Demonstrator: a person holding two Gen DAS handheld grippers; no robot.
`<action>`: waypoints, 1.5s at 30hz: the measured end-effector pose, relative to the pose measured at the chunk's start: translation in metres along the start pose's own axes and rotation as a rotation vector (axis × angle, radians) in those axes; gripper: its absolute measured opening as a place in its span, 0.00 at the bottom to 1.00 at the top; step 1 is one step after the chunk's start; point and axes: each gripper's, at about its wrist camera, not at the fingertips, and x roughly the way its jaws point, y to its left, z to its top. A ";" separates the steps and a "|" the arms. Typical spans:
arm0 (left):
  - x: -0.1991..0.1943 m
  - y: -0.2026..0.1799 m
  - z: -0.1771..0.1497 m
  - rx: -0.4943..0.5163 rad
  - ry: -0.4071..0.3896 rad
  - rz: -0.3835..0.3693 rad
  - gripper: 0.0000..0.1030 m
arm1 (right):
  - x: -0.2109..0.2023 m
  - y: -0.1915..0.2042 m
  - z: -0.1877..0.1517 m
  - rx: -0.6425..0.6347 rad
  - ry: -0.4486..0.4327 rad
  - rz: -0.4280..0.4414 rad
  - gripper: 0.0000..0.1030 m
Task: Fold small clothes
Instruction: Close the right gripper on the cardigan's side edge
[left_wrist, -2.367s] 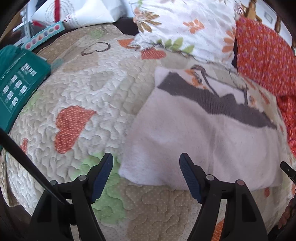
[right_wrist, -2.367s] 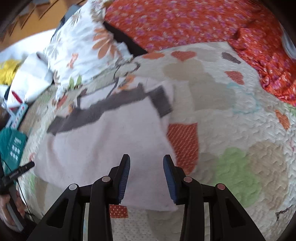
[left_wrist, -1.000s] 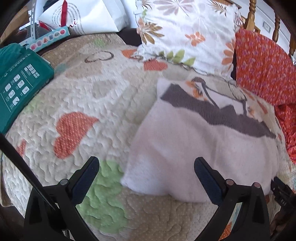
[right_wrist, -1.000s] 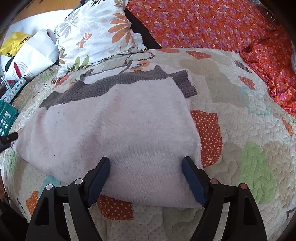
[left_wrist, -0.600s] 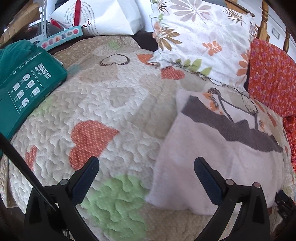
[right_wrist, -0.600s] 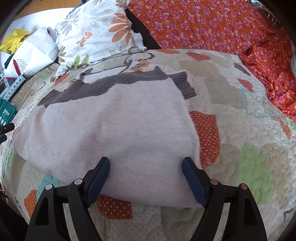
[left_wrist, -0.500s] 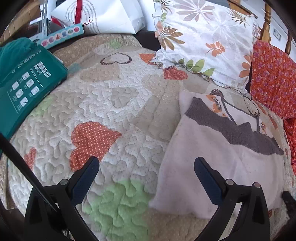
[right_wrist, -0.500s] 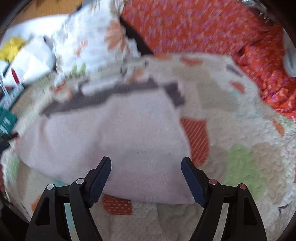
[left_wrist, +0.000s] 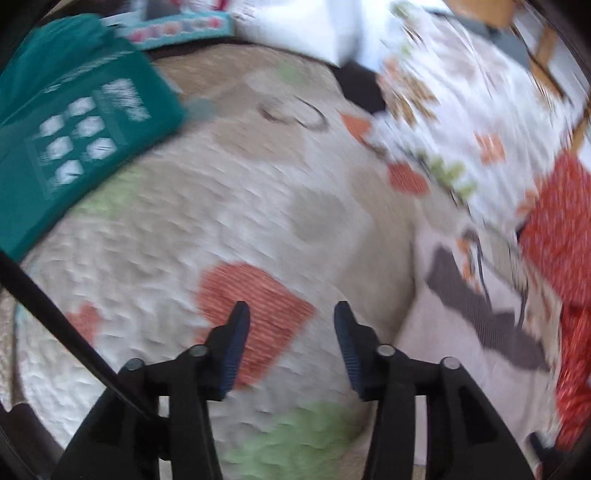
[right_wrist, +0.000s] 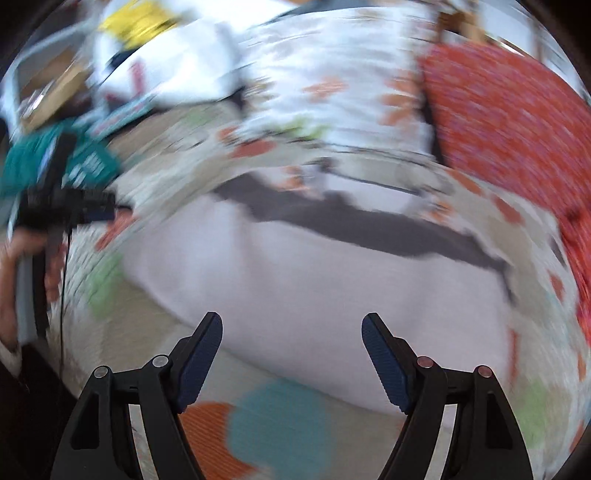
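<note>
A pale pink knit garment (right_wrist: 314, 280) with a dark grey band (right_wrist: 369, 225) lies folded on the quilted bedspread (left_wrist: 229, 206). It also shows at the right of the left wrist view (left_wrist: 465, 343). My right gripper (right_wrist: 291, 350) is open and empty, its fingers over the garment's near edge. My left gripper (left_wrist: 291, 339) is open with a narrower gap, empty, over an orange heart patch (left_wrist: 258, 299) to the left of the garment. The left gripper also shows at the left of the right wrist view (right_wrist: 74, 210). Both views are blurred.
A teal box (left_wrist: 70, 147) lies at the bedspread's far left. A floral pillow (right_wrist: 332, 96) and an orange flowered blanket (right_wrist: 509, 122) lie behind the garment. White bags (right_wrist: 162, 70) sit at the back left.
My left gripper has swung left off the garment and its jaws have narrowed. My right gripper has turned left, still open, so the garment now lies centred ahead of it.
</note>
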 end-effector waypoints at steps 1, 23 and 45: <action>-0.008 0.011 0.004 -0.031 -0.018 0.004 0.46 | 0.014 0.021 0.005 -0.051 0.021 0.014 0.76; -0.038 0.042 0.013 -0.124 -0.083 -0.006 0.55 | 0.065 0.043 0.094 0.092 0.027 -0.007 0.10; -0.032 -0.154 -0.091 0.481 0.078 -0.184 0.57 | -0.023 -0.241 -0.087 0.697 0.079 0.013 0.10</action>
